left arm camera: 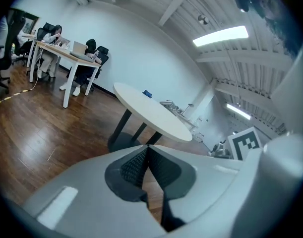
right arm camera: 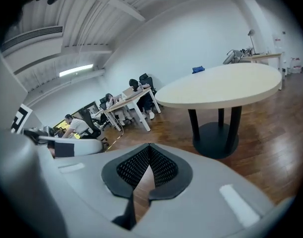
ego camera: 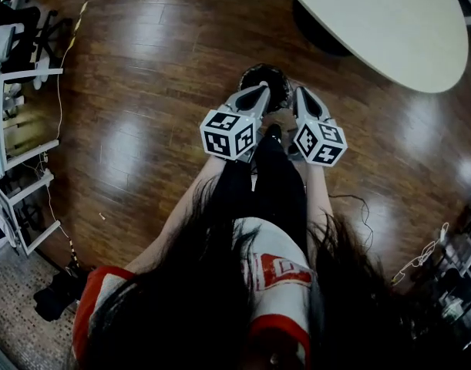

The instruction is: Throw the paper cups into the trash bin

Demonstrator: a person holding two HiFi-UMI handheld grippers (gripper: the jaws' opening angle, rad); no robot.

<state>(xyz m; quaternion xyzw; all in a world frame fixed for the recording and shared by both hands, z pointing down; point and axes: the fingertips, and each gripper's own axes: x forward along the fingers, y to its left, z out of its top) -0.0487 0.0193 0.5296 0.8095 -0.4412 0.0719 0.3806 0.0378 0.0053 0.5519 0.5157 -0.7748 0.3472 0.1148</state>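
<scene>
No paper cup shows in any view. In the head view my left gripper (ego camera: 260,92) and right gripper (ego camera: 301,93) are held side by side at waist height, tips pointing away from me. Just beyond their tips a dark round thing, possibly the trash bin (ego camera: 272,74), stands on the wooden floor, partly hidden by them. The left gripper (left arm camera: 147,150) has its jaws pressed together with nothing between them. The right gripper (right arm camera: 149,150) is likewise shut and empty. Both point out across the room, above the floor.
A white oval table (ego camera: 389,21) on a dark pedestal base (right arm camera: 216,139) stands ahead to the right. White shelving (ego camera: 11,129) lines the left side. People sit at a desk (left arm camera: 67,53) far across the room. A thin cable (ego camera: 362,214) lies on the floor at my right.
</scene>
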